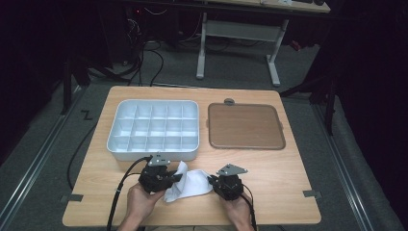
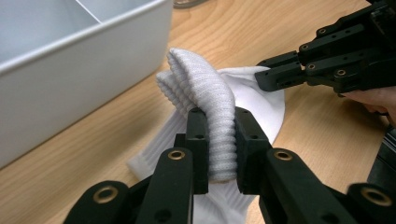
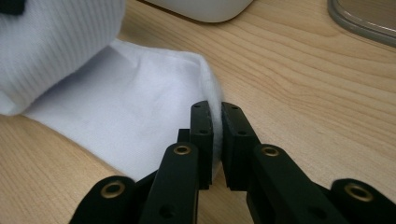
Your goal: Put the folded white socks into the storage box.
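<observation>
A white sock lies on the wooden table near its front edge, between my two grippers. My left gripper is shut on the sock's ribbed cuff, which is lifted and folded over above the table. In the high view the left gripper points right from the left side. My right gripper is shut on the thin edge of the sock's smooth foot end, low against the tabletop. The right gripper comes in from the right, and its jaws also appear in the left gripper view.
A white tray with several compartments stands behind the left gripper, close to the sock. A brown flat lid lies at the back right, with a small grey tab beyond it. Bare wood stretches right of the grippers.
</observation>
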### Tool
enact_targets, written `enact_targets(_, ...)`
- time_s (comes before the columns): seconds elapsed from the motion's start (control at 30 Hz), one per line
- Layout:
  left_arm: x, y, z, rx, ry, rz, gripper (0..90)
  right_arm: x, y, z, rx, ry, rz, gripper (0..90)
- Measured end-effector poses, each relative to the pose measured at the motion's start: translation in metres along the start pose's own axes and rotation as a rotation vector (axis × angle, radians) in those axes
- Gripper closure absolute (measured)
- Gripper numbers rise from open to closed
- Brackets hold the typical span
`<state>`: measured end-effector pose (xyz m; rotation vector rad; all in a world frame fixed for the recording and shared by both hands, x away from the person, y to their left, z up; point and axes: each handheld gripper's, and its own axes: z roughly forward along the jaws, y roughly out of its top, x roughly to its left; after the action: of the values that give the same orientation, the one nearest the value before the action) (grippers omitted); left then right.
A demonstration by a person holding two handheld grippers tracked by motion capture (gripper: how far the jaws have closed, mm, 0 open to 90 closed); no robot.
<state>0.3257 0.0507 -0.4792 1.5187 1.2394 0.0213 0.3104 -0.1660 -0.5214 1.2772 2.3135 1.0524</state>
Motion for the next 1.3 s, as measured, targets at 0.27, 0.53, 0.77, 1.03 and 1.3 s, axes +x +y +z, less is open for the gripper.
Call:
enact_targets(0.27,-0.001,-0.008,0.004,0.023,0.005,0.003,78.5,0.007,-0.002,0.002,-0.009,-0.008,0.014,84.6)
enact_targets(0.53,-0.01,-0.013,0.014,0.042,-0.007,0.014,78.4,0.013,-0.001,0.005,-0.01,-0.007,0.009,84.6)
enact_targets(0.77,-0.011,-0.015,0.021,0.043,0.012,0.022,77.8,0.014,0.0,0.006,-0.006,-0.005,0.009,84.6)
enact_targets(1.03,-0.011,-0.021,0.03,0.057,0.037,0.054,77.1,0.015,0.0,0.007,-0.003,0.006,0.001,84.5)
enact_targets(1.3,-0.006,-0.021,0.033,0.056,0.069,0.075,76.6,0.026,0.004,0.013,0.011,0.015,-0.02,84.5)
